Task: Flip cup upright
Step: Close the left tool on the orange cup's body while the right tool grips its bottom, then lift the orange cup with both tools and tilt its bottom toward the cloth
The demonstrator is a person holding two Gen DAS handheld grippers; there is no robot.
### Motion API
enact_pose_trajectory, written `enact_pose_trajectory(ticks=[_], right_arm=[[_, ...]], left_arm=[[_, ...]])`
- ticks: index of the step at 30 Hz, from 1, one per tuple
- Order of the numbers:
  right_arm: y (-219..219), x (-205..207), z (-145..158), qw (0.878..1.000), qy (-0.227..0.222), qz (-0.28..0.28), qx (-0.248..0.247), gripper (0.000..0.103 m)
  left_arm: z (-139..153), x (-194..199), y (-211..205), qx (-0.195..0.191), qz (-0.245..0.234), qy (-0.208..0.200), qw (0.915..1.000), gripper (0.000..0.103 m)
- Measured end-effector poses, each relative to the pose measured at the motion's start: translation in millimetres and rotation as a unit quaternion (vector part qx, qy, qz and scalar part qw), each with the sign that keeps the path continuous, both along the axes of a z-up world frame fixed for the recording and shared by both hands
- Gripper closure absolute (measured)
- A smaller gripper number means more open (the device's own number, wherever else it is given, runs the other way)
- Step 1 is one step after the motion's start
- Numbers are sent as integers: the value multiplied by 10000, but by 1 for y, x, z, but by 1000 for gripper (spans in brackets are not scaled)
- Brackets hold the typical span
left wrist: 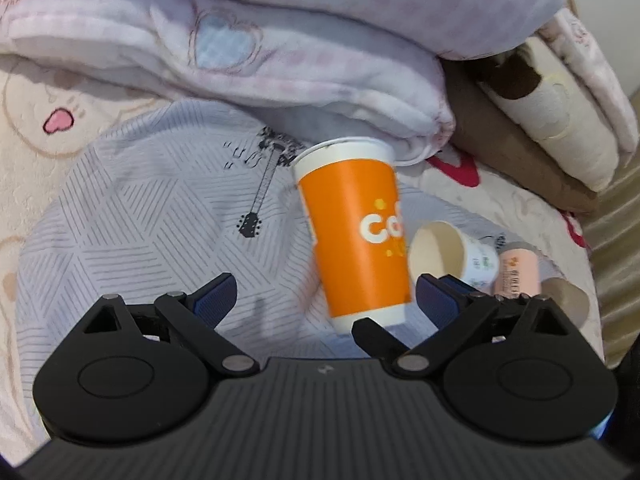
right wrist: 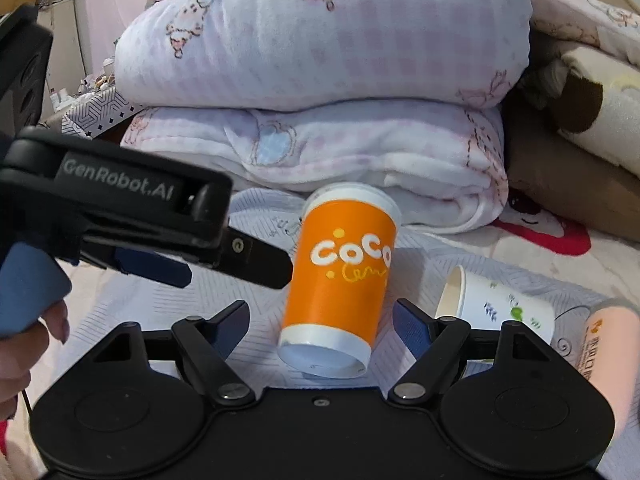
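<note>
- Two grippers flank the orange cup [right wrist: 340, 276], which looks tilted, its wide rim away from you toward the folded blankets [right wrist: 320, 92] and its narrow base toward the cameras, lifted off the striped cloth [left wrist: 140, 208]. From these views you cannot tell what carries it.
- Your left gripper [left wrist: 325, 294] has its fingers spread wide; in its own view the cup sits off-centre, near the right pad [left wrist: 434, 294]. From the right wrist view its tip seems to reach the cup's left wall, but contact is unclear.
- Your right gripper [right wrist: 320, 322] is also wide open, the cup's base roughly centred between its blue pads [right wrist: 408, 326], touching neither.
- To do this well, I'd close on the orange sleeve at mid-height, gently: thin paper walls likely dent.
- Tip the base down onto the cloth, then release only when it stands level; soft bedding may let it topple.
- Keep away from the white cup [right wrist: 496, 304] and pink cup [right wrist: 612, 344] lying on their sides near the cloth's right edge.
</note>
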State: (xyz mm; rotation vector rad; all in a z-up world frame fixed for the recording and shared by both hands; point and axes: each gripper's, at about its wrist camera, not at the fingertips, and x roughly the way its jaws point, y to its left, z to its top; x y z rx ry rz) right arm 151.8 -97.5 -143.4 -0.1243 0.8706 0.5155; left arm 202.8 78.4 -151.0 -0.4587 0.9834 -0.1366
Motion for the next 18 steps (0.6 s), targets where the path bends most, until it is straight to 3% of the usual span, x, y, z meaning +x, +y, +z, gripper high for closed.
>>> enact_pose_trajectory(ticks=[3, 8, 12, 18], right_arm=[[0, 5, -9, 9999, 14, -19, 111, 21], [2, 10, -18, 9999, -108, -41, 97, 22], [3, 11, -24, 9999, -78, 38, 70, 27], [3, 13, -28, 10000, 42, 4, -45, 32]], left_arm=[[-15, 8, -4, -149, -8, 140, 9998, 19], [-21, 12, -18, -5, -153, 14, 9999, 27], [-23, 15, -14, -360, -195, 12, 9992, 40], [-27, 17, -7, -764, -197, 27, 9969, 51]])
